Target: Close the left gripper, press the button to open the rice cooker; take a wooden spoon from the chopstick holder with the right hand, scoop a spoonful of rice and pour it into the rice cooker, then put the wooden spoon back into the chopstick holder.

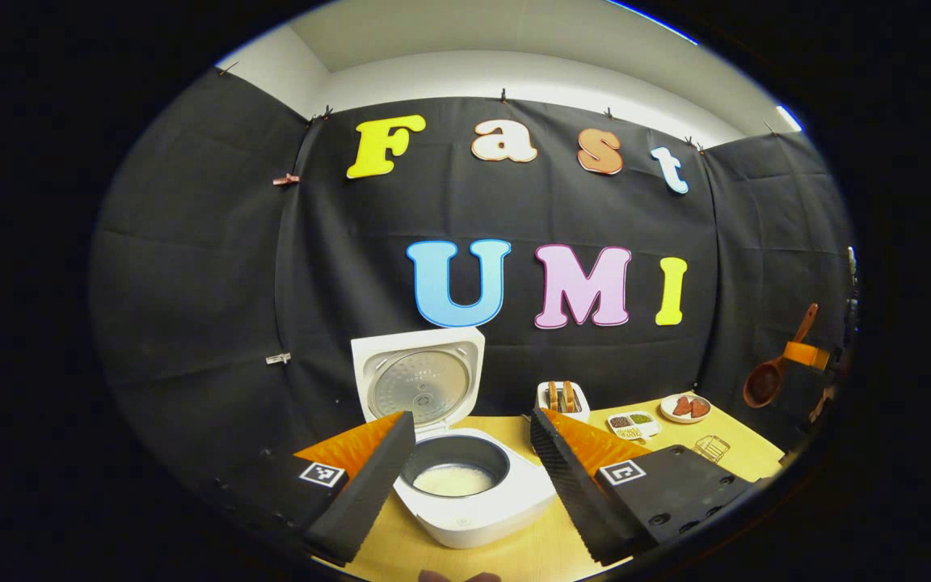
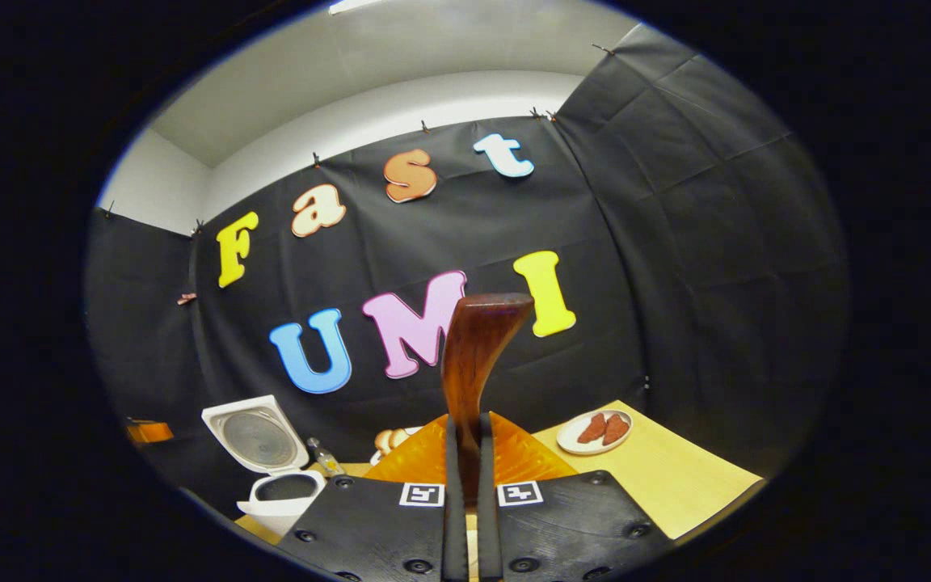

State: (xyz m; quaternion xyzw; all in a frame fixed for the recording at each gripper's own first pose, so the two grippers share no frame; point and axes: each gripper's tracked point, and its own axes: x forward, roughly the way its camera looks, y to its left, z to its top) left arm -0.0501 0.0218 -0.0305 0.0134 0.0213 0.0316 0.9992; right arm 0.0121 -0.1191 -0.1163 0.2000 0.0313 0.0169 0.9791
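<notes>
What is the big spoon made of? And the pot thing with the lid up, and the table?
The spoon looks like wood with a glossy varnish: reddish brown, with grain streaks and shine. The rice cooker seems to be smooth white plastic outside, and its lid's inner disc looks like dull metal. The table looks like pale, matte wood or a wood-look top.

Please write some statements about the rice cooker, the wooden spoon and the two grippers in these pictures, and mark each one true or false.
1. The rice cooker has its lid open. True.
2. The right gripper is open and holds nothing. False: its fingers are shut on the wooden spoon.
3. The left gripper has its fingers apart. True.
4. The pot of the rice cooker is empty. False: something white lies at its bottom.
5. The wooden spoon stands in the chopstick holder. False: it is held up in the air.
</notes>
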